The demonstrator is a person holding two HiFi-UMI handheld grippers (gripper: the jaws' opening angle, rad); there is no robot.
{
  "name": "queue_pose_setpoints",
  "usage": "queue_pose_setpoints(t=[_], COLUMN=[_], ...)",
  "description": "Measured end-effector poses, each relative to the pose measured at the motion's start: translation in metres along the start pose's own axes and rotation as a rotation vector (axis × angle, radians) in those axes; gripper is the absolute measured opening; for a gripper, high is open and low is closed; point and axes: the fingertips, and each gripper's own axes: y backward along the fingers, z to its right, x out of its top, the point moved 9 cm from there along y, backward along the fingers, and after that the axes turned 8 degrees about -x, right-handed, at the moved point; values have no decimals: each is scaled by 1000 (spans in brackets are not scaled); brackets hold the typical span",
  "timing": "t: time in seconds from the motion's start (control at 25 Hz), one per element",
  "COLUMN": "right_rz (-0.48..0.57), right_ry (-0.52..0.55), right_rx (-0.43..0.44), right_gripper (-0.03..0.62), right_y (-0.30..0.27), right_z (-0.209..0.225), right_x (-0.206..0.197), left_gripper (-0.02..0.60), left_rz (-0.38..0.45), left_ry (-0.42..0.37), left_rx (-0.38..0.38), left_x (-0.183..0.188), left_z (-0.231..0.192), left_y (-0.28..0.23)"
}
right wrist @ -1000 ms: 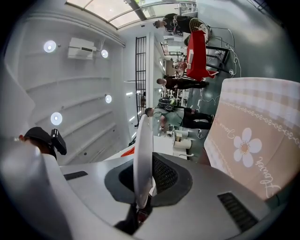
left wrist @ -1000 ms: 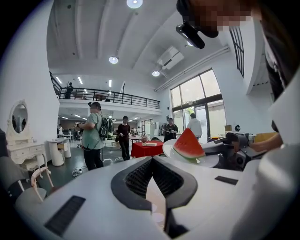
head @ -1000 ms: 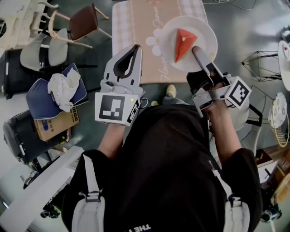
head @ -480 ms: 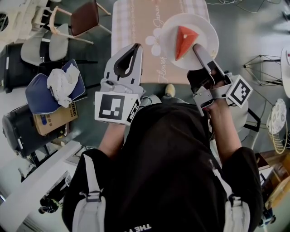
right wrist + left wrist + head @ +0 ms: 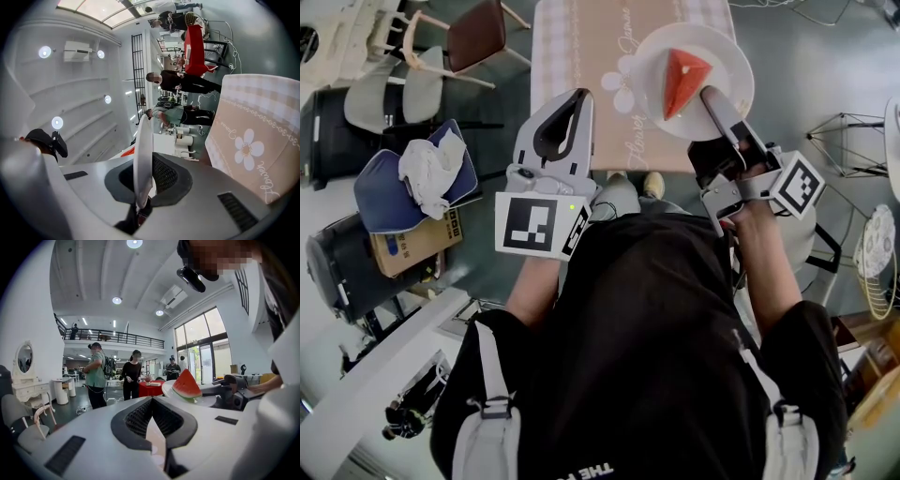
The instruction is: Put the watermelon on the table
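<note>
**Head view.** The right gripper [image 5: 709, 95] has its fingers pinched on the near rim of a white plate [image 5: 727, 42]. The watermelon [image 5: 682, 79], a single red wedge, lies on the plate just beyond those fingertips. The table [image 5: 581, 56], covered by a beige flowered cloth [image 5: 623, 103], lies beneath and beyond the plate, which overlaps its near right corner. The left gripper [image 5: 578, 94] has its fingers pressed together at the tips with nothing between them. The plate lies off to the side of its right finger, apart from it.

**Left gripper view.** The two pads meet at the tip, and only the cloth shows through the gap behind them. The wedge stands rind down on the plate, ahead and to the right of the fingertips and at about their height. The right gripper is farther right.

**Right gripper view.** The plate's rim runs edge-on between the two pads, which press on both of its faces. The flowered cloth shows to one side of the fingers, well apart from the rim.

**Progress.** The carrying is judged nearly done, since plate and wedge are over the table but apparently not yet resting on it. What is left is to lower the plate onto the cloth, spread the fingers and draw them back. The task does not settle whether the wedge must leave the plate.
</note>
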Motion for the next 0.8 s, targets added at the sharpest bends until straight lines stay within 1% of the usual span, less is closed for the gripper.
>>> queue_pose_setpoints(t=[0.28,0.8], right_rz=[5,45], right_ry=[-7,-28], right_rx=[-8,-27], right_gripper=[18,18], right_y=[-14,-45], right_z=[1,0], right_x=[0,-8], left_gripper=[11,11], left_rz=[-14,-21], left_ry=[16,44], left_rx=[-8,-69], left_x=[-3,-2], left_z=[-16,-58], left_y=[-5,-27])
